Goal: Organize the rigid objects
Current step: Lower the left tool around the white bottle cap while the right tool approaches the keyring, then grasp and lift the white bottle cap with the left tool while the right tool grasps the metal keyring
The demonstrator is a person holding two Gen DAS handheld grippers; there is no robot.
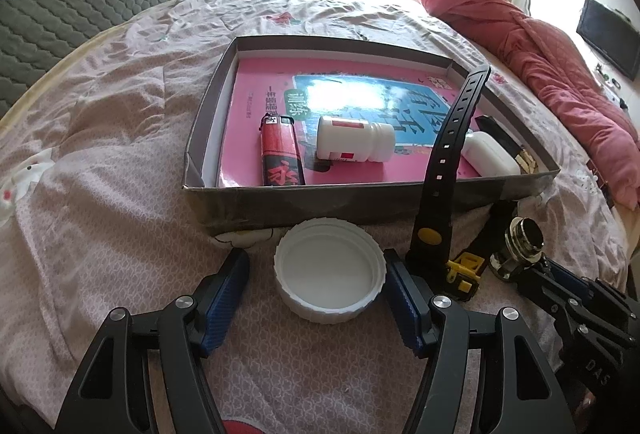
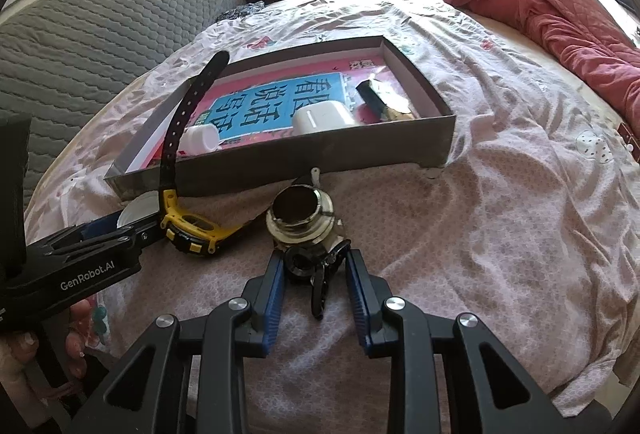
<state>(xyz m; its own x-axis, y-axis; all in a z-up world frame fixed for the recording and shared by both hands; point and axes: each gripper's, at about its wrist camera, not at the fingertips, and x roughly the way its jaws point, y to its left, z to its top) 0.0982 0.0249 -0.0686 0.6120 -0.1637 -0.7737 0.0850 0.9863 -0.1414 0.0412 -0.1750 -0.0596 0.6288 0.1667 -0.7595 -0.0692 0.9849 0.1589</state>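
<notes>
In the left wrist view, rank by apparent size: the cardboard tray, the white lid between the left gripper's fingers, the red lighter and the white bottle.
1. cardboard tray
2. white lid, though nearness to the camera enlarges it
3. red lighter and white bottle: look alike, not ranked

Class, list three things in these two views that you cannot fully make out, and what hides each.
- Left wrist view: black item in box, hidden by white case and watch strap.
- Right wrist view: white lid, mostly behind left gripper.
- Right wrist view: bottle, cut by box wall.
</notes>
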